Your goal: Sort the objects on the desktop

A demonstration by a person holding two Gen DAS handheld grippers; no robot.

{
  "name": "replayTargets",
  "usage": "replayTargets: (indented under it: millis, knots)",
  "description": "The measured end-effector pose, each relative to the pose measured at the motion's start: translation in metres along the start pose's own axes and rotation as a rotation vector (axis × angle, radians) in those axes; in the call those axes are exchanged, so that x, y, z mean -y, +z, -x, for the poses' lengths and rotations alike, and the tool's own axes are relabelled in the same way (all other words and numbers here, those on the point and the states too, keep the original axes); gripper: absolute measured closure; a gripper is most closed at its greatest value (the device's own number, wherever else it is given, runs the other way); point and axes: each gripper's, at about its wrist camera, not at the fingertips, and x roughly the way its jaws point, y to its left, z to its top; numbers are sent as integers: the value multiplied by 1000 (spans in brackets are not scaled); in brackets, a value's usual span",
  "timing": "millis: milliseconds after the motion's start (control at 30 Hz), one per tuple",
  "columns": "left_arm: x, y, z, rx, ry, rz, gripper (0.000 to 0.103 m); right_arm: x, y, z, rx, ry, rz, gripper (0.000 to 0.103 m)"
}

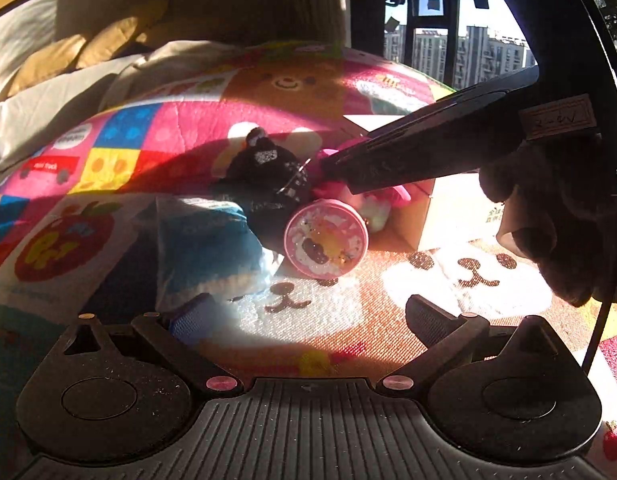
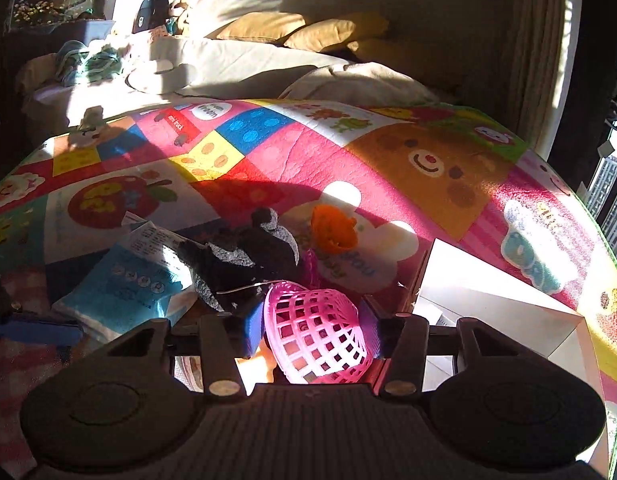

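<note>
My right gripper is shut on a pink lattice basket and holds it beside the white cardboard box. In the left wrist view the right gripper reaches in from the right over the box with pink plastic at its tip. My left gripper is open and empty, low over the mat. A round pink tin lies ahead of it. A black pouch and a blue packet lie to the left. An orange toy sits further back.
The colourful play mat covers the surface. White bedding and tan pillows lie behind it. A window with buildings is at the far right. Pink and white items lie inside the box.
</note>
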Motion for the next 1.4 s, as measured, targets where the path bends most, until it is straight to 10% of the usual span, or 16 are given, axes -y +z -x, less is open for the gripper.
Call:
replayTargets:
  millis: [300,500,567,667,1100,1400]
  knots:
    - [0,1,-1,-3,6,2,0,25,-37,82,-11,73,-109,91]
    - [3,1,-2,-10,23,-18,0,39,-75,105,-72,60,-167,91]
    - [4,1,-2,-15,30,-17,0,40,-80,104,-88,58,-177,81]
    - [2,3,-1,-27,34,-5,0,36,-85,102,-66,66,-162,35]
    - [14,23,-13,-5,40,-63,0,25,-108,89,-56,-1,-72,29]
    - [15,28,-16,-3,33,-47,0,125,-105,99,-19,-200,-542,0]
